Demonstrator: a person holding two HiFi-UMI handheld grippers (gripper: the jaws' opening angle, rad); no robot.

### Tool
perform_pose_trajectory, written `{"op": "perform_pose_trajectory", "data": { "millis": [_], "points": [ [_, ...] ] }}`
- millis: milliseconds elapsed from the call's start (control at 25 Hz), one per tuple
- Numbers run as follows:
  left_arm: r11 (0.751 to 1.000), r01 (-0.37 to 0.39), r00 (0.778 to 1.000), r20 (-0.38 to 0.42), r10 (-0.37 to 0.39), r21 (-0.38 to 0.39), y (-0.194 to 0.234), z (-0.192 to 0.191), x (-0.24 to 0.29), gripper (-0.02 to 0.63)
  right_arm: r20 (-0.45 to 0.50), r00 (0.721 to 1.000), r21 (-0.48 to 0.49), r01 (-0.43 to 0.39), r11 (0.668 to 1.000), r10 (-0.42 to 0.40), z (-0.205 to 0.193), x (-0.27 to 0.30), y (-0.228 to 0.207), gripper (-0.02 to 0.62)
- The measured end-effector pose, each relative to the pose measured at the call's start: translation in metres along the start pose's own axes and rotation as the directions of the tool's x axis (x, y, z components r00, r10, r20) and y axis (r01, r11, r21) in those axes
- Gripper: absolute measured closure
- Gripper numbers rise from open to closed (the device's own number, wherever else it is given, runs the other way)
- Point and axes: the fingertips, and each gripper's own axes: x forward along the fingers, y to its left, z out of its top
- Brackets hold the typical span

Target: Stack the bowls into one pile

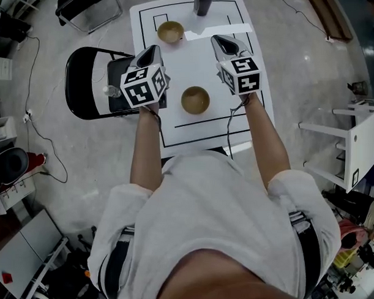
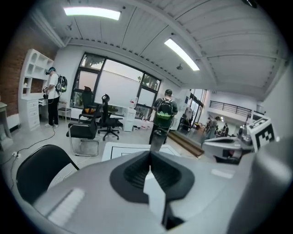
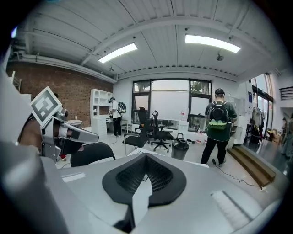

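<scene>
Two wooden bowls stand apart on the white table [image 1: 256, 93], which is marked with black lines. One bowl [image 1: 170, 32] is near the far left, the other bowl [image 1: 195, 99] nearer the front middle. My left gripper [image 1: 152, 51] hangs above the table's left edge, shut and holding nothing. My right gripper [image 1: 220, 41] is raised over the table's right part, also shut and holding nothing. The left gripper view shows the left gripper [image 2: 150, 153] with its jaws together, pointing out across the room. In the right gripper view the right gripper [image 3: 145, 157] stands the same way. Neither gripper view shows a bowl.
A dark bottle [image 1: 204, 2] stands at the table's far edge. A black folding chair [image 1: 85, 81] sits against the table's left side with a small clear bottle [image 1: 112, 91] on it. A white stool [image 1: 358, 146] stands to the right. People and office chairs stand farther off.
</scene>
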Motion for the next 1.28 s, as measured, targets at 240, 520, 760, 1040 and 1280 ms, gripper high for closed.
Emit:
{"op": "perform_pose_trajectory", "data": {
  "millis": [240,520,760,1040,1280],
  "points": [
    [0.998,-0.047,0.997,-0.068,0.045,-0.03,0.014,-0.016,0.044,0.603,-0.034,0.997,0.03,-0.072,0.997,0.073,-0.016,0.05,-0.006,0.595],
    [0.996,-0.091,0.986,-0.138,0.088,-0.015,0.043,-0.035,0.104,0.603,-0.081,0.986,0.077,-0.141,0.987,0.147,-0.049,0.124,-0.016,0.595],
    [0.993,-0.114,0.974,-0.198,0.111,-0.004,0.075,-0.05,0.157,0.603,-0.112,0.978,0.094,-0.167,0.982,0.177,-0.073,0.182,-0.03,0.595],
    [0.996,-0.093,0.97,-0.225,0.089,-0.006,0.088,-0.067,0.199,0.603,-0.141,0.971,0.141,-0.172,0.975,0.191,-0.101,0.226,-0.037,0.594],
    [0.997,-0.081,0.963,-0.255,0.083,0.017,0.105,-0.079,0.23,0.603,-0.159,0.969,0.182,-0.161,0.97,0.191,-0.115,0.257,-0.046,0.594]
  ]
}}
